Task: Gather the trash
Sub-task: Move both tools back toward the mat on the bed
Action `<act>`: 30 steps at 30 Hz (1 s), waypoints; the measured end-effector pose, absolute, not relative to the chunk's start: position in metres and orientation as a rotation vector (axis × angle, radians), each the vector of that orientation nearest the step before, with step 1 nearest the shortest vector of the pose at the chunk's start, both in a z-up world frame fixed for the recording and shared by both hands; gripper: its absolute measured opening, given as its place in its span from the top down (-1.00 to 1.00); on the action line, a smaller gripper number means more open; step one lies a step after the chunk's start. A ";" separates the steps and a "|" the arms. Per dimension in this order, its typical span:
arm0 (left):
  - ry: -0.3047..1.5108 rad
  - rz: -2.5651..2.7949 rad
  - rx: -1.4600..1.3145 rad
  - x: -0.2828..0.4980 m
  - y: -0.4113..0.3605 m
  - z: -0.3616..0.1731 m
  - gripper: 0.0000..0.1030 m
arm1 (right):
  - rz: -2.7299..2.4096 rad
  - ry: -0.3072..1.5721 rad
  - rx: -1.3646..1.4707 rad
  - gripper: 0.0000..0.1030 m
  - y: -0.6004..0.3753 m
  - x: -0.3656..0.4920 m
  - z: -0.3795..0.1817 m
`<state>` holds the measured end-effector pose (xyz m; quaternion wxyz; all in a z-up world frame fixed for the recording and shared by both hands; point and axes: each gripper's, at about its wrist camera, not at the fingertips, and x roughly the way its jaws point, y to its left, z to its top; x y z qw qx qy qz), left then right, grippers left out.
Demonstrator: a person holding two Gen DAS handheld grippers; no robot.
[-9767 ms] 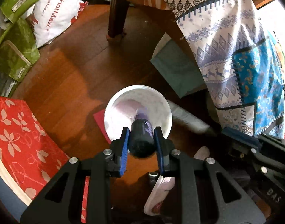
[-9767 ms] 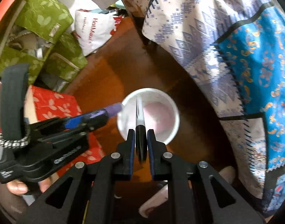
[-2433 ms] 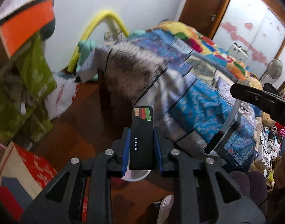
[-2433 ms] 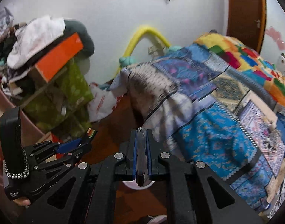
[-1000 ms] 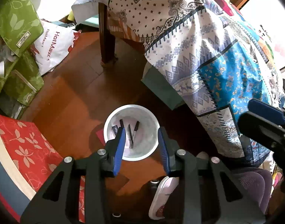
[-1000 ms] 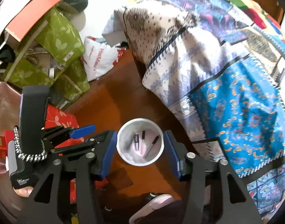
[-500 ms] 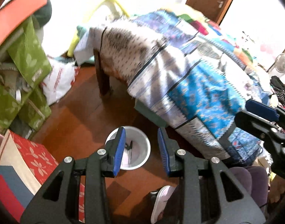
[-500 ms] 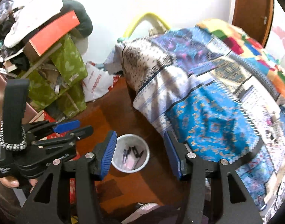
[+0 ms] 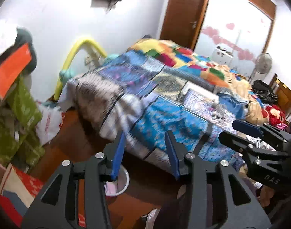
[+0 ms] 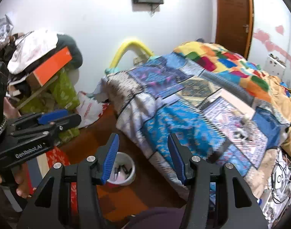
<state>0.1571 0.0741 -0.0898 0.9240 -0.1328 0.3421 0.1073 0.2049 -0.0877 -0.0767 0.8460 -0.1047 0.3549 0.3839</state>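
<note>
A small white bin (image 10: 124, 171) stands on the wooden floor beside the bed, with several dark pens lying in it. In the left wrist view the bin (image 9: 122, 183) peeks out behind the left finger. My left gripper (image 9: 144, 152) hangs high over the floor with its jaws opening and nothing between them. My right gripper (image 10: 143, 157) is open and empty too, raised above the bin. Each gripper shows in the other's view, the right gripper (image 9: 246, 131) at the right edge and the left gripper (image 10: 50, 118) at the left, in a hand.
A bed (image 10: 202, 103) with a patchwork quilt fills the right half. Green bags (image 10: 65, 89), an orange box (image 10: 52, 66) and a white plastic bag (image 10: 88, 108) pile up at the left wall. A red floral box (image 9: 29, 181) lies on the floor. A door (image 10: 233, 17) stands behind.
Both grippers rose away from the bin and tilted up toward the bed and wall. The bin dropped low in both views. The left jaws widened.
</note>
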 end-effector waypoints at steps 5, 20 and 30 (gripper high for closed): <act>0.660 0.172 -0.224 0.176 0.039 -0.068 -0.27 | 0.729 0.699 -0.190 -0.04 -0.127 0.214 -0.064; 0.703 0.000 -0.154 0.285 -0.045 -0.069 -0.33 | 0.478 0.712 -0.085 -0.04 -0.237 0.280 -0.067; 0.802 -0.079 -0.115 0.371 -0.081 -0.111 -0.33 | 0.353 0.824 -0.006 -0.04 -0.286 0.341 -0.109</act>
